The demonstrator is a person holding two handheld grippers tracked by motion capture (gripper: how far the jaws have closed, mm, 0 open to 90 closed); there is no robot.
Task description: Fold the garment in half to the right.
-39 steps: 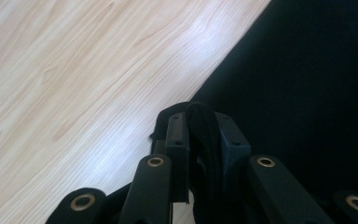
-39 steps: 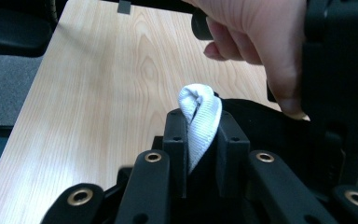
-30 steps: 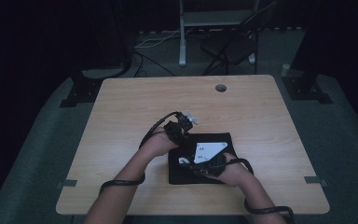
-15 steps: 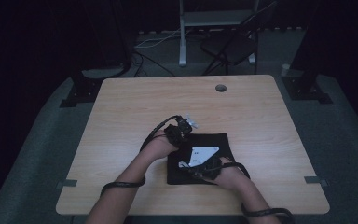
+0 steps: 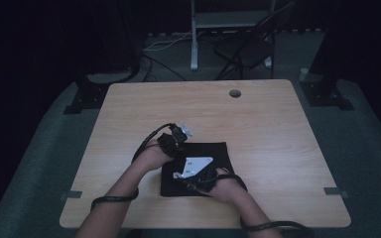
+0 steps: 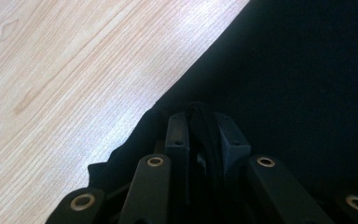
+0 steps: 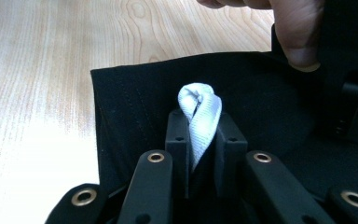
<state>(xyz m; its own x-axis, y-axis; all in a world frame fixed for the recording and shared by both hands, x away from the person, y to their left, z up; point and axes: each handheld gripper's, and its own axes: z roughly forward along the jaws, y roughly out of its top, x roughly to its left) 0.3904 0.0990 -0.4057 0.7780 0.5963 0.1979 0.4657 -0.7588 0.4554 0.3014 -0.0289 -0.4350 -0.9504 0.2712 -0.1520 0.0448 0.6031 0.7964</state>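
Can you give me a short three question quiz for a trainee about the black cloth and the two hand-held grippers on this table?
1. True or false: the left hand-held gripper has its jaws shut on a fold of the black cloth.
2. What is pinched between the jaws of the right hand-held gripper?
A. a red cord
B. a light grey tab
C. a metal key
3. Fill in: the cloth lies on a light ____ table.

Key
1. True; in the left gripper view, dark fabric bunches up between the closed jaws.
2. B; it stands up from the cloth between the jaws.
3. Wooden.
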